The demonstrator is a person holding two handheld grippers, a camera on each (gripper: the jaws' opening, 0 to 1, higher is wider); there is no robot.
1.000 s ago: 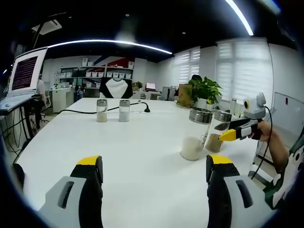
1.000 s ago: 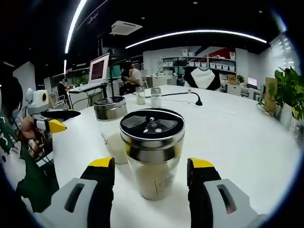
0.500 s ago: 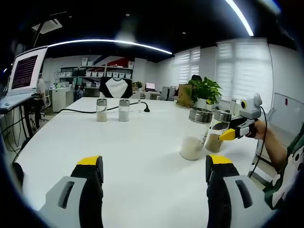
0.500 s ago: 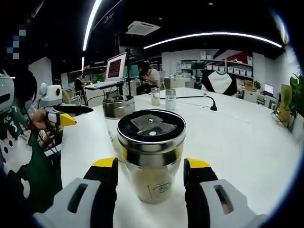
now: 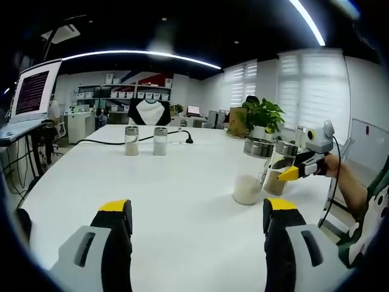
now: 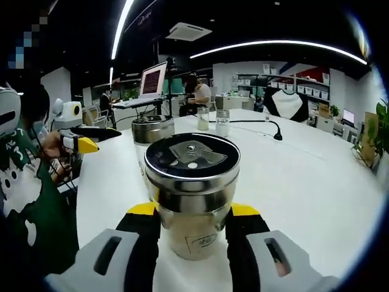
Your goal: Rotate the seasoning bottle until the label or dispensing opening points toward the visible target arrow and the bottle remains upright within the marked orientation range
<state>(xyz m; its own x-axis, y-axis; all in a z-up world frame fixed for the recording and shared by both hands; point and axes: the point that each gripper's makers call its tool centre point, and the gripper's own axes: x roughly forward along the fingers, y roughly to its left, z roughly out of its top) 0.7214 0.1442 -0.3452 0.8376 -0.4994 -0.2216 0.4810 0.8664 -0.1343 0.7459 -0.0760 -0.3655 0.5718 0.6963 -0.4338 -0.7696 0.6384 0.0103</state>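
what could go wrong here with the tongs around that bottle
1. A second seasoning bottle stands close behind the gripped seasoning bottle; turning the right tongs may knock it.
2. The tongs hold the glass body low, beneath a heavy-looking metal lid, so the bottle might tip out of upright while it is turned.
3. No target arrow can be made out on the white table, so the turn could overshoot.

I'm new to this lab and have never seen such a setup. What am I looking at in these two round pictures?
A person holds two hand-held claws, each carrying a fisheye camera looking along its jaws. In the left gripper view, the left claw hangs open over the white table. In the right gripper view, the right claw has its jaws against a seasoning bottle with a metal lid. A second bottle stands behind it, and two small shakers stand farther off.
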